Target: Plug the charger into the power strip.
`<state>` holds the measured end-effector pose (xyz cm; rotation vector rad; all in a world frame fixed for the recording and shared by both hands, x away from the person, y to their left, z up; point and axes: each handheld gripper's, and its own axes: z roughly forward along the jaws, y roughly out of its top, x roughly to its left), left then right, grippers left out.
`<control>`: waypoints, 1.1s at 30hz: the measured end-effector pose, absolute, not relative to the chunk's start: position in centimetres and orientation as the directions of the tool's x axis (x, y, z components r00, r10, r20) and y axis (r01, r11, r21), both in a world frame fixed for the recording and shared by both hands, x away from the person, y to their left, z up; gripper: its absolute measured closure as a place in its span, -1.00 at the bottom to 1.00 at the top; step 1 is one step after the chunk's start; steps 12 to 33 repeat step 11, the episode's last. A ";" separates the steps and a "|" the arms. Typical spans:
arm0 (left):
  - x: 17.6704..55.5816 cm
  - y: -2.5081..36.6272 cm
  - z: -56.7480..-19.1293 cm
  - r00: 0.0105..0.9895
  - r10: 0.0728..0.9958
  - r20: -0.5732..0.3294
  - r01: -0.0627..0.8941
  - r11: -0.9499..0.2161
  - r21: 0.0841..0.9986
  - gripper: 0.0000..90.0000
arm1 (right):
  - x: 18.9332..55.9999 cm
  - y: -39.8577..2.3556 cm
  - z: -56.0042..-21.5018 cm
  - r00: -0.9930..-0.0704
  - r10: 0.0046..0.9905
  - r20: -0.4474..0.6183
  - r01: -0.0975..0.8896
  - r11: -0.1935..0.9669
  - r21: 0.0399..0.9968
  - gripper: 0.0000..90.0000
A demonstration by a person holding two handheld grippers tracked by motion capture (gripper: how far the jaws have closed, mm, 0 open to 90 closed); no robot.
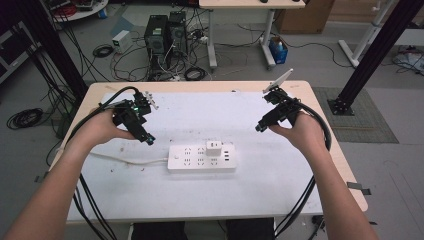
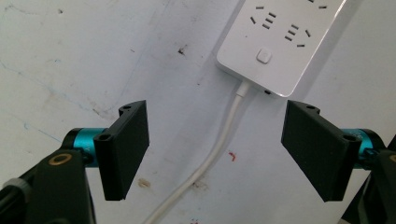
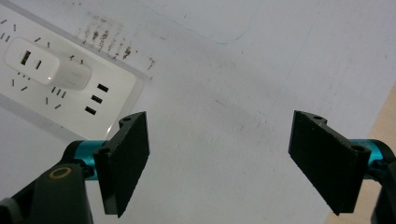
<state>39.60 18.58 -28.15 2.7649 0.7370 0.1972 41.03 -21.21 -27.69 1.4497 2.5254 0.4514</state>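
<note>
A white power strip [image 1: 201, 158] lies mid-table on the white mat, with a white charger block [image 1: 214, 148] plugged into its right part. The strip's white cord [image 1: 125, 161] runs off to the left. My left gripper [image 1: 148, 139] hovers just left of the strip, open and empty. Looking along its jaws, the strip's switch end [image 2: 280, 42] and the cord [image 2: 219, 144] lie between them, well below. My right gripper [image 1: 259, 127] is up and right of the strip, open and empty. The charger [image 3: 49, 70] sits to its upper left in the right gripper view.
The white mat [image 1: 200, 195] covers most of the wooden table [image 1: 345, 165]. Black cables trail off both grippers over the table's front edge. Behind the table stand computer towers [image 1: 165, 35] and loose floor cables. Black frame posts [image 1: 370, 55] rise at both sides.
</note>
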 end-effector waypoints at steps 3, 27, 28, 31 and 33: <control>39.6 18.5 -28.1 0.860 0.506 0.061 0.469 -0.832 0.296 -0.48 | 41.0 -21.2 -27.8 -0.494 0.869 -0.019 0.808 0.467 0.358 -0.55; 39.7 18.4 -27.9 0.852 0.521 0.056 0.481 -0.819 0.313 -0.48 | 40.7 -21.3 -27.5 -0.488 0.873 -0.013 0.809 0.457 0.369 -0.55; 39.7 18.4 -27.9 0.852 0.521 0.056 0.481 -0.819 0.313 -0.48 | 40.7 -21.3 -27.5 -0.488 0.873 -0.013 0.809 0.457 0.369 -0.55; 39.7 18.4 -27.9 0.852 0.521 0.056 0.481 -0.819 0.313 -0.48 | 40.7 -21.3 -27.5 -0.488 0.873 -0.013 0.809 0.457 0.369 -0.55; 39.7 18.4 -27.9 0.852 0.521 0.056 0.481 -0.819 0.313 -0.48 | 40.7 -21.3 -27.5 -0.488 0.873 -0.013 0.809 0.457 0.369 -0.55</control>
